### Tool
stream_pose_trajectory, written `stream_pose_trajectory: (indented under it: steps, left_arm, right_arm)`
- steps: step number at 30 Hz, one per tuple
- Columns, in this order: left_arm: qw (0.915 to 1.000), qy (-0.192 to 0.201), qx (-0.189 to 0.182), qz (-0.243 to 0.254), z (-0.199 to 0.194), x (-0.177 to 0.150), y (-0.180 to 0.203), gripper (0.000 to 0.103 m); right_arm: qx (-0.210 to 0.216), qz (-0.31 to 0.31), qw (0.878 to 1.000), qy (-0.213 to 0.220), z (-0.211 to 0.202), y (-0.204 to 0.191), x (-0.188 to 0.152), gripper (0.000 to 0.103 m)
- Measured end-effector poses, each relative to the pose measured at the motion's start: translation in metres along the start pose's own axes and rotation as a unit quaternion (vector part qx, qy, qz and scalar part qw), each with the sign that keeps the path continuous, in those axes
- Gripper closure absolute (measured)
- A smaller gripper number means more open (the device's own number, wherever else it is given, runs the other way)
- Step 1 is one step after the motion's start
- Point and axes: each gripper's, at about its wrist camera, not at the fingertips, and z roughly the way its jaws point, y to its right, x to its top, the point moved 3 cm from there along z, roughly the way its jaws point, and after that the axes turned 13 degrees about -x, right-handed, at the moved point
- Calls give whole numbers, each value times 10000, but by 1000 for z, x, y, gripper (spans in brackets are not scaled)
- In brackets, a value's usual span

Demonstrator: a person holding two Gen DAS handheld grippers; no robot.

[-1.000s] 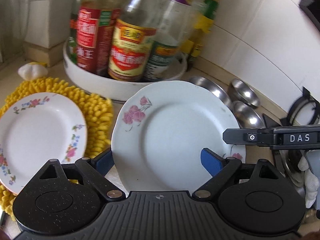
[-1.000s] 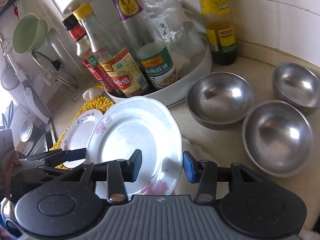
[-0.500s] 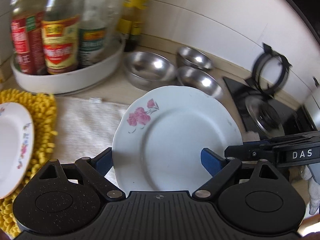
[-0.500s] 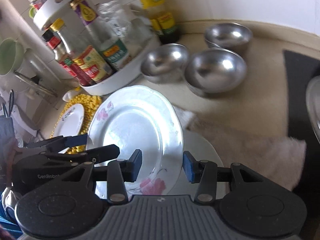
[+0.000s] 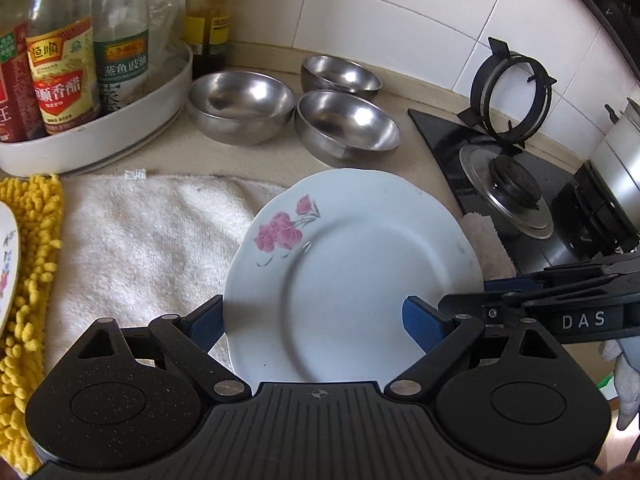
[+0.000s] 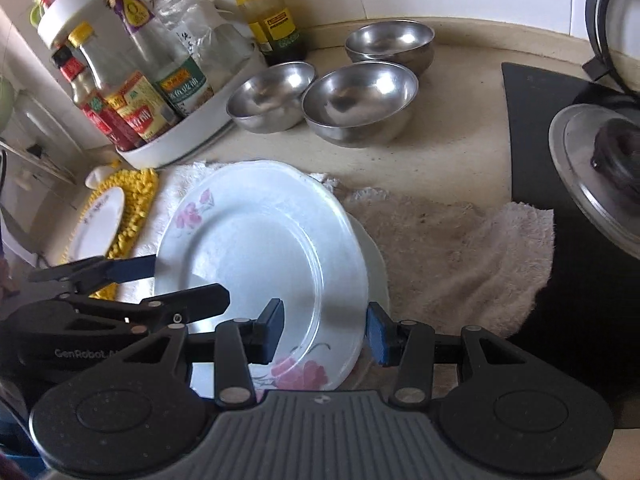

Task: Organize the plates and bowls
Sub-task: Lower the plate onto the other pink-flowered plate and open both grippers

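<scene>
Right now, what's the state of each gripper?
left gripper: closed on the flowered plate, jaws wide.
right gripper: closed on the same plate's rim.

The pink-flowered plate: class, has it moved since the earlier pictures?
Yes. The plate has moved right, away from the bottle tray, toward the stove.
</scene>
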Motion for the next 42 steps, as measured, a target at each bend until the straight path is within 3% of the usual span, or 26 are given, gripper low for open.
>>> stream_pose_trajectory:
  steps: [7,10,14,42]
  left_arm:
    - [9999,-21,28,-142,8,-6,-2,11]
    - [9997,153,129,-111,7,-4,-3,13]
    - [9990,394,209,13,-2,-1,1,11]
    - [9903,811,940,-629,-58,-18,-43,10]
  right_arm:
    - [-272,-116,9995,142,7,3,0,35]
    - [-133,-230,9989,396,3,0,5,35]
    - [-398,-473,9958,669,-1,-5,11,35]
    - [343,-1184,9912,489,12,-60,25,35]
